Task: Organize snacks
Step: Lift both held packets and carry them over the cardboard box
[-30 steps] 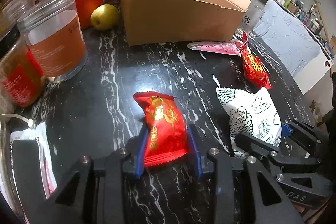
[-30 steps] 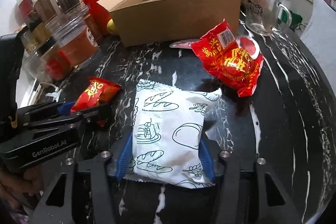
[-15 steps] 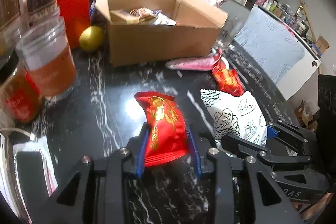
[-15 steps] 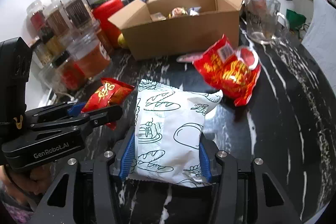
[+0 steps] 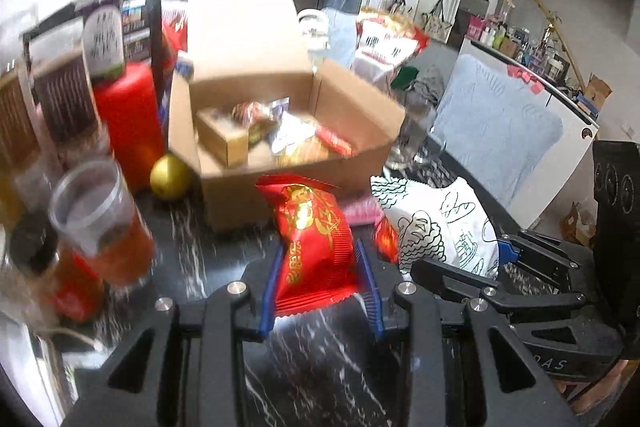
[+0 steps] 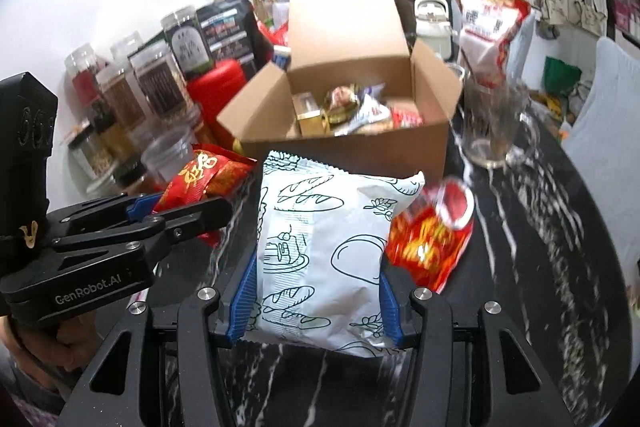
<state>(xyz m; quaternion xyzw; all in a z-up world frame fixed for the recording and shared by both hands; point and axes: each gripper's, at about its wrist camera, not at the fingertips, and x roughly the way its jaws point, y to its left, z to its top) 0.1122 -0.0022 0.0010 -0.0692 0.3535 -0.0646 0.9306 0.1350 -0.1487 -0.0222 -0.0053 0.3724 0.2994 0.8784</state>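
With both grippers pinching packets, the left gripper [image 5: 320,275] its red packet [image 5: 312,239] and the right gripper [image 6: 316,291] its white bread packet [image 6: 320,247], carry them over the cardboard box [image 6: 352,151] (already part-filled) before you release.

- Left wrist view: looked forward and downward along its fingers, from close above the black marble table [image 5: 304,359], toward the open cardboard box [image 5: 280,131] ahead.
- Right wrist view: sat just right of the left one, facing the same cardboard box [image 6: 352,115] from near, tilted down likewise.
- Shared: box, jars left of it, tabletop before it; each view caught the other's gripper.
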